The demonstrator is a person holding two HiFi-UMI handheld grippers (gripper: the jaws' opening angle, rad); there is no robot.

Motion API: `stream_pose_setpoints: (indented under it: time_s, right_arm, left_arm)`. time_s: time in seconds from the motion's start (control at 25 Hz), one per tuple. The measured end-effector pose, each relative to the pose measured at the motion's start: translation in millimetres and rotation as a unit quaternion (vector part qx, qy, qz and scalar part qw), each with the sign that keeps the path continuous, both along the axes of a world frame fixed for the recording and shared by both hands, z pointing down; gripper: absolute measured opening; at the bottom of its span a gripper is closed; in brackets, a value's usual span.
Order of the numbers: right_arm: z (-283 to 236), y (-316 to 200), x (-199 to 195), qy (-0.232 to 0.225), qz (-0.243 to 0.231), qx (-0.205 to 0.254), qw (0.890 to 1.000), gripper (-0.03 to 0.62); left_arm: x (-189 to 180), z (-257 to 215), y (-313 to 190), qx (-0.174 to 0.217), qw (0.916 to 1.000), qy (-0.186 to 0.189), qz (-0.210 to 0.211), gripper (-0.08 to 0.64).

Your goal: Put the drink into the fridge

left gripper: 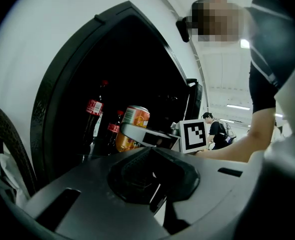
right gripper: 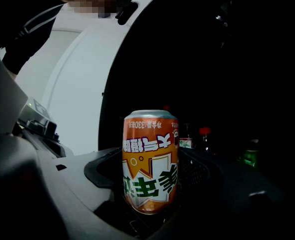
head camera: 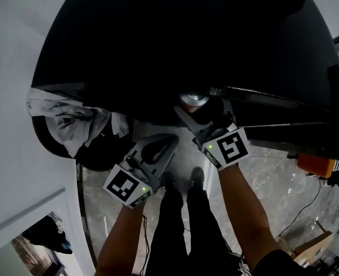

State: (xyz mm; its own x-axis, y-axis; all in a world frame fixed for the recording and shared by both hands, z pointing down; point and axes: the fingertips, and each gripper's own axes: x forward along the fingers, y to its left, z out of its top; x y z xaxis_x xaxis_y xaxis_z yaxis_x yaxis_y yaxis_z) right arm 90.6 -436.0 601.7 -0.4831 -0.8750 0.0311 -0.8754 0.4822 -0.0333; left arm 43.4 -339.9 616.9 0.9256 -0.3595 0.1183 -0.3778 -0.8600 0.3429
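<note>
The left gripper (head camera: 167, 144) hangs low in front of the legs, its jaws pressed together on nothing. To its right, the right gripper (head camera: 196, 111) grasps an orange can (right gripper: 150, 162) at the mouth of the dark open fridge (left gripper: 43, 109), near cola bottles (left gripper: 93, 118) inside
</note>
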Motion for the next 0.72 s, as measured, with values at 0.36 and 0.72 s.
stream_pose_setpoints:
  time_s: [0.36, 0.72]
  right_arm:
    - [20, -18, 6, 0.008, 0.036, -0.015, 0.999, 0.336]
    - [42, -34, -1, 0.035, 0.051, -0.03, 0.998, 0.336]
  left_arm:
    - [2, 7, -11, 0.0, 1.0, 0.007, 0.0, 0.012]
    - [-5, 23, -19, -0.01, 0.9999, 0.013, -0.003, 0.012]
